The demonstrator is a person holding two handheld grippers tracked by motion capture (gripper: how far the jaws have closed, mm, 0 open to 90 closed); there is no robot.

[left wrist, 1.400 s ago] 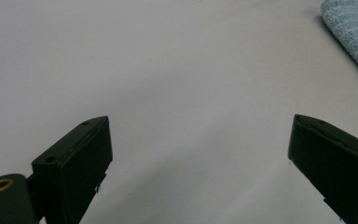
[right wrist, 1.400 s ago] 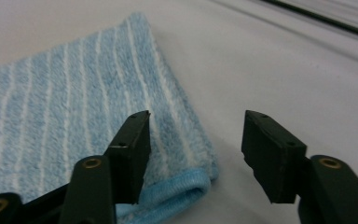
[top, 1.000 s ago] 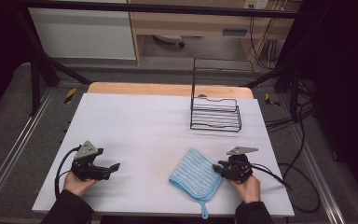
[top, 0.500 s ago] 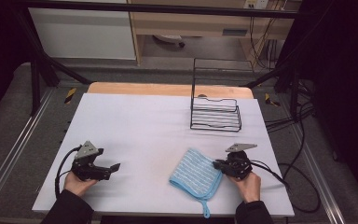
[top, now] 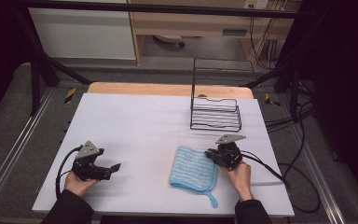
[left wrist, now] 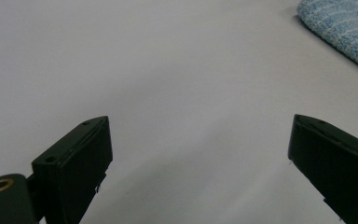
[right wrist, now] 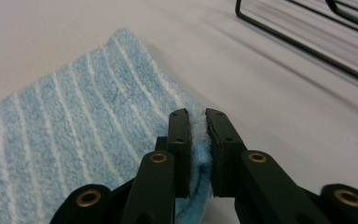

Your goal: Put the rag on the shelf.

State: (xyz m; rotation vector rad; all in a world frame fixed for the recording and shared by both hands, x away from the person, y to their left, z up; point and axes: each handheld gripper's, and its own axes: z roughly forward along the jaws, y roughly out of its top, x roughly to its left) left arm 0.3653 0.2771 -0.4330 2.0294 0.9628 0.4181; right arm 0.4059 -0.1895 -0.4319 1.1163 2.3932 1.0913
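Left hand-held gripper [top: 114, 168] rests low on the tabletop [top: 144, 121], jaws wide apart, nothing between them, well apart from the cloth [top: 193, 168]. Cloth lies flat near the front edge, right of centre. Right hand-held gripper [right wrist: 197, 122] is pinched on its right edge. Rack [top: 216, 112] stands behind. Looks like grasp step done; next likely a lift or fold, left needs to come in.

One blue striped cloth [top: 193, 167] and one black wire rack [top: 215, 113] sit on one white-covered table [top: 140, 121]; two hand-held grippers, the left gripper [top: 113, 169] and the right gripper [top: 209, 154], complete the count, along with two hands.
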